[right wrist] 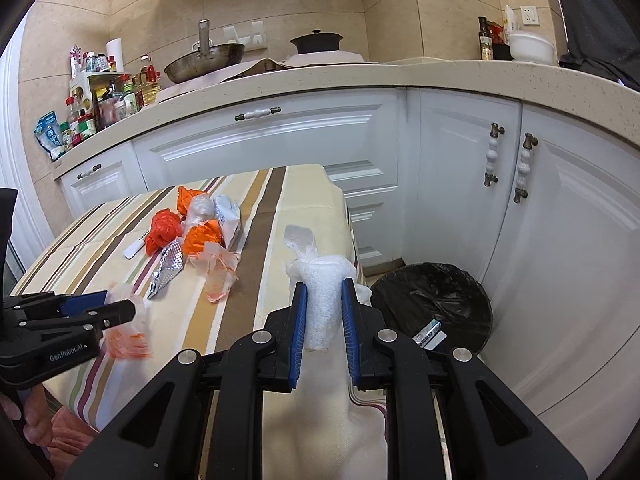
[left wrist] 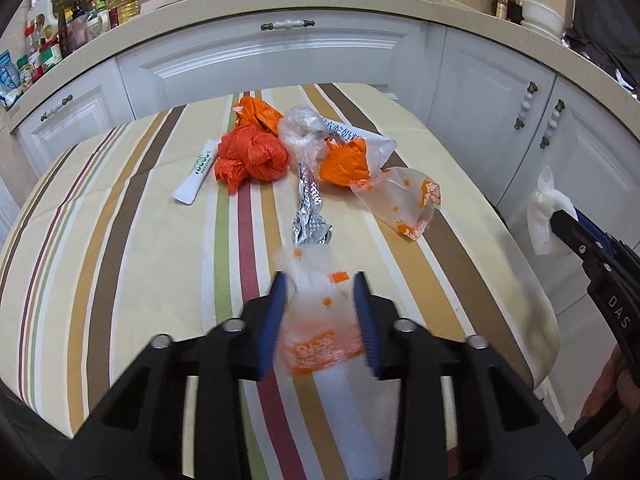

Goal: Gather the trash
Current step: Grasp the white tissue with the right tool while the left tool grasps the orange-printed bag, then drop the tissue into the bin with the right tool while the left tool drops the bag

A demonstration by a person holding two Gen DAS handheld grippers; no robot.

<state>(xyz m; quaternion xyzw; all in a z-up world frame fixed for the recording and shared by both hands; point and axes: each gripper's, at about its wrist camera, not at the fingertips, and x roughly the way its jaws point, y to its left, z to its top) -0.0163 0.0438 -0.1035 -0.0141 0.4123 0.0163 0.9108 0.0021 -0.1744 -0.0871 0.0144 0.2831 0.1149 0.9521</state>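
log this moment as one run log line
left gripper: shut on clear wrapper | right gripper: shut on white tissue | bin: right of table | left: orange bags

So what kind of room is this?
Most likely a home kitchen: a wok sits on the stone counter, oil and spice bottles crowd its corner, and white cabinets run underneath.
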